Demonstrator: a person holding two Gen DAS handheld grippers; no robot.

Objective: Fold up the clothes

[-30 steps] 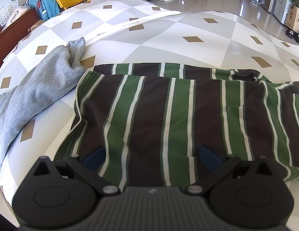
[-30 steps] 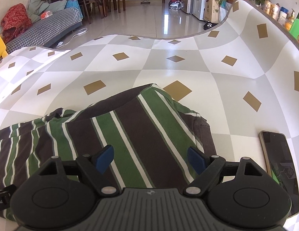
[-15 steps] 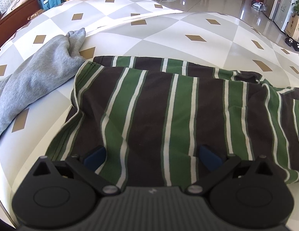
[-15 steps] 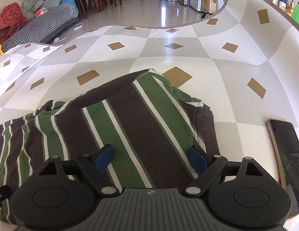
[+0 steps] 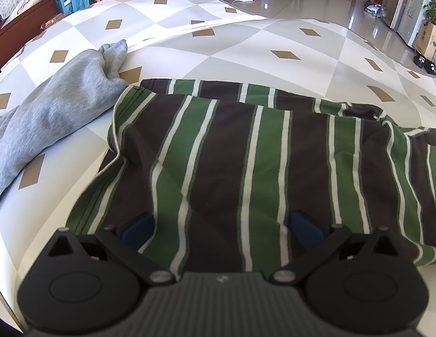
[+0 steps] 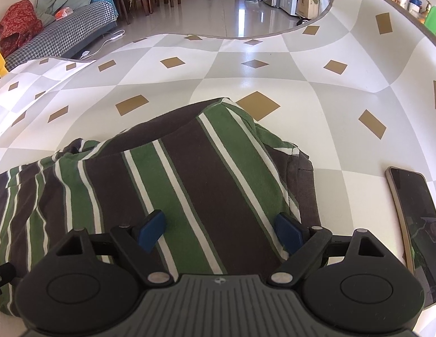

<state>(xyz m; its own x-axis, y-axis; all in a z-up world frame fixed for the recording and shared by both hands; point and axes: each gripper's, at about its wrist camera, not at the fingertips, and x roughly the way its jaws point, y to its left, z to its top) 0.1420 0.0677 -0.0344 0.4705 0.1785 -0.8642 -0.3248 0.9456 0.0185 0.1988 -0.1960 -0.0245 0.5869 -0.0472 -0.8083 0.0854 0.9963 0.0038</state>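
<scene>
Lying on the bench (image 5: 246,45) with its white and grey checked cover is a striped shirt (image 5: 246,151), brown and green with thin white lines. It is folded over itself, and a second layer peeks out along its far edge. The left gripper (image 5: 222,224) hangs low over the near part of the shirt, its blue fingers (image 5: 139,226) spread wide and holding nothing. The right gripper (image 6: 219,229) is over the other end of the striped shirt (image 6: 189,168), fingers (image 6: 150,227) wide apart too, with no cloth pinched. A grey sweater (image 5: 49,112) lies just beside the shirt's left end. A phone (image 6: 417,224) rests on the bench (image 6: 246,84) near the shirt's right end
</scene>
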